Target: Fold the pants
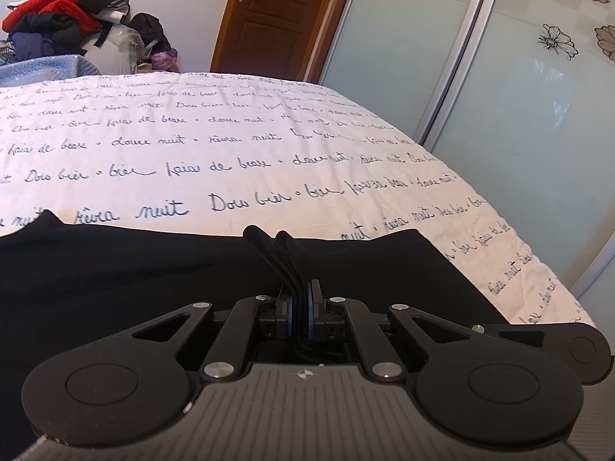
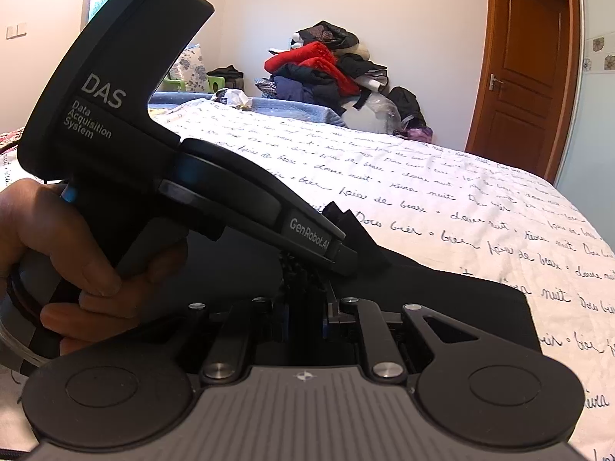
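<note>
The black pants [image 1: 115, 269] lie flat on the white bedspread with blue script [image 1: 230, 146], near the bed's front edge. My left gripper [image 1: 300, 299] is shut on a fold of the pants, which sticks up between its pads. In the right wrist view the pants [image 2: 461, 299] spread to the right. My right gripper [image 2: 307, 307] is shut on black pants fabric just in front of me. The left gripper [image 2: 346, 257], held by a hand [image 2: 77, 253], crosses right over it and hides its fingertips.
A pile of clothes with a red item [image 2: 319, 65] sits beyond the far side of the bed. A wooden door [image 2: 526, 77] and sliding wardrobe doors [image 1: 499, 77] stand to the right. The bed's right edge [image 1: 538, 261] is close.
</note>
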The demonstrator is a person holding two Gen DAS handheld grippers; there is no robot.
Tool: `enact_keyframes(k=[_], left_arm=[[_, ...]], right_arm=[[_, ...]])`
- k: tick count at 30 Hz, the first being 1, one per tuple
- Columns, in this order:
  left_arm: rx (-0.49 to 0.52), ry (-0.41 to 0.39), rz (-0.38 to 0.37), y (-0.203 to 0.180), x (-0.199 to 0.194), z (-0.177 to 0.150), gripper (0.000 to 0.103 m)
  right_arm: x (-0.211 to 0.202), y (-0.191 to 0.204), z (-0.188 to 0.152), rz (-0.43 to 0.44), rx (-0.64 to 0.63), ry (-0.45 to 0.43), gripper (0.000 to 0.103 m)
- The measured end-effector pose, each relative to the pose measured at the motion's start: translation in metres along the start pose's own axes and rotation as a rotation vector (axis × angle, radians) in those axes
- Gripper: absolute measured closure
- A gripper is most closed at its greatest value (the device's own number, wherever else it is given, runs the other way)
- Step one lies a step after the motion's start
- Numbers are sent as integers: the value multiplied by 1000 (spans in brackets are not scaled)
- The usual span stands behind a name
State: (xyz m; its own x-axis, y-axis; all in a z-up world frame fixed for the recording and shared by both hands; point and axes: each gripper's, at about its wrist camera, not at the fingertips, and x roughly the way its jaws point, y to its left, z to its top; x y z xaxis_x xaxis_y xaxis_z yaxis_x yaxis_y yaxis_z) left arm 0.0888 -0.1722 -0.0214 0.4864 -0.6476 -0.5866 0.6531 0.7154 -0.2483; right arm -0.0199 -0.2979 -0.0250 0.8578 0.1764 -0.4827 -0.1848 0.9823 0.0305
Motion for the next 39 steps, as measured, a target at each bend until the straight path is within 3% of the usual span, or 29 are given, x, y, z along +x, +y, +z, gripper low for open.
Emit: enact_keyframes(k=[21, 39], left_arm=[[-8, -2, 105, 64, -29, -11, 93], [-26, 14, 136, 86, -31, -17, 92]], right_arm=[[18, 17, 7, 168, -30, 12, 88], [35, 9, 14, 220, -34, 45, 88]])
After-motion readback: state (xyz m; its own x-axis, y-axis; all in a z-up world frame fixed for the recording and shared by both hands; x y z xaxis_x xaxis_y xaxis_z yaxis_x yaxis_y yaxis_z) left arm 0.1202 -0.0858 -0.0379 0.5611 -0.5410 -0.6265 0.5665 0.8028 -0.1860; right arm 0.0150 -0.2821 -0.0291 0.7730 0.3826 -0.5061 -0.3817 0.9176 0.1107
